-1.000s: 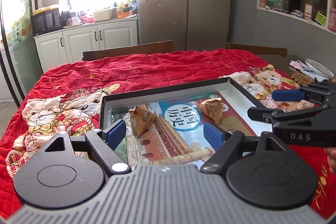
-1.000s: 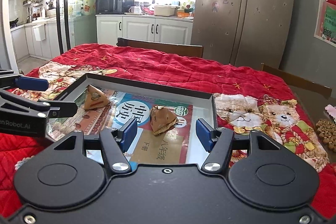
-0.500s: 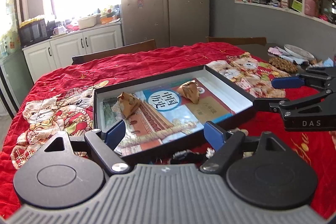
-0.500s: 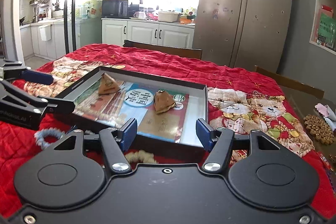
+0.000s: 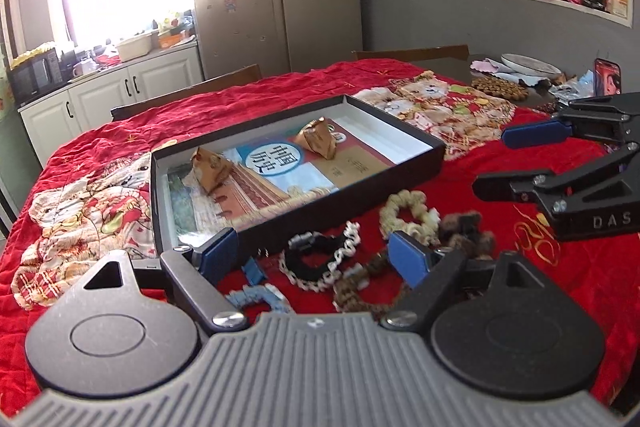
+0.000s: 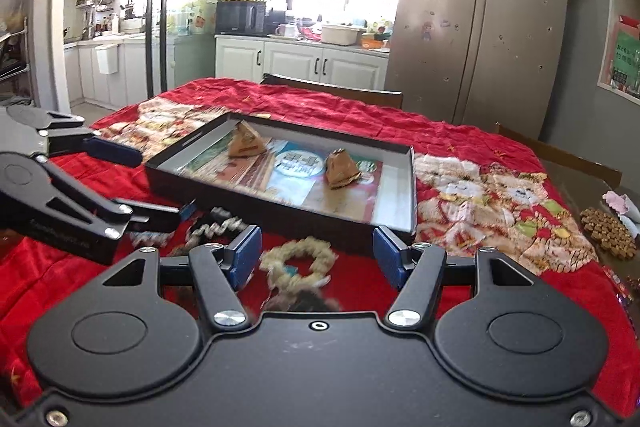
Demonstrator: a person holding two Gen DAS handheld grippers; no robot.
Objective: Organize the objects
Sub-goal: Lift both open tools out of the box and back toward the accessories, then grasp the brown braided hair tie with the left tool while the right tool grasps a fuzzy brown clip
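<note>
A black shallow tray (image 5: 352,183) (image 6: 276,201) lies on the red cloth, holding a book (image 5: 272,167) and two brown wrapped pyramids (image 5: 208,167) (image 5: 318,137). In front of it lie several hair ties: black-and-white (image 5: 320,259), beige (image 5: 408,215) (image 6: 298,261), brown (image 5: 464,227), and light blue (image 5: 260,297). My left gripper (image 5: 316,255) is open above the black-and-white tie. My right gripper (image 6: 318,255) is open above the beige tie. Both are empty.
The red quilted cloth (image 6: 480,195) covers the table. A beaded mat (image 6: 608,233), a plate (image 5: 532,65) and a phone (image 5: 607,77) sit at the right end. Chairs (image 6: 332,93) stand at the far side.
Both grippers have pulled back and up from the tray. The hair ties in front of the tray have come into view beneath them.
</note>
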